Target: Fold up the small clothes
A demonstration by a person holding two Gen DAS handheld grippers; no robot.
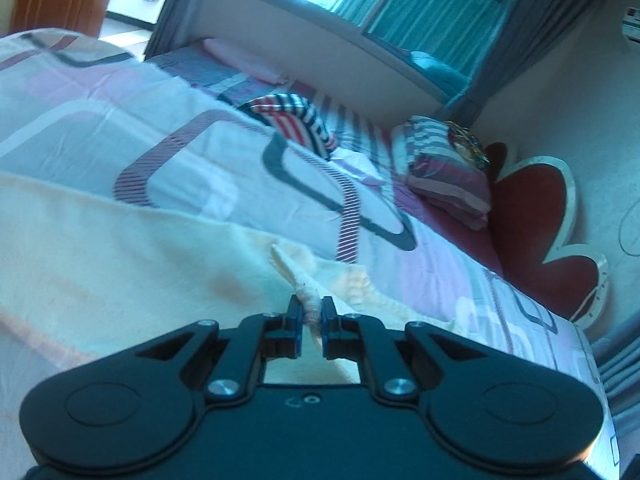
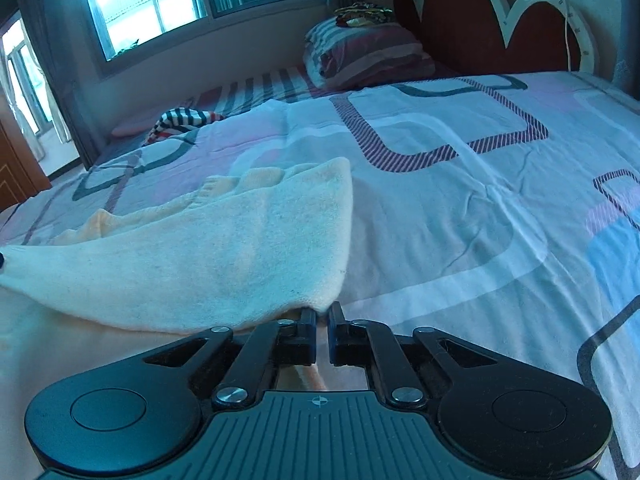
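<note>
A: Where from the tongs?
B: Cream garment (image 2: 208, 256) on bedspread (image 2: 460, 208), ahead-left of right gripper (image 2: 321, 316), clamped on its near corner. Long axis leftward.
A: Left gripper (image 1: 311, 312)?
B: Pinched on a puckered edge. Only right view shows the raised fold.
</note>
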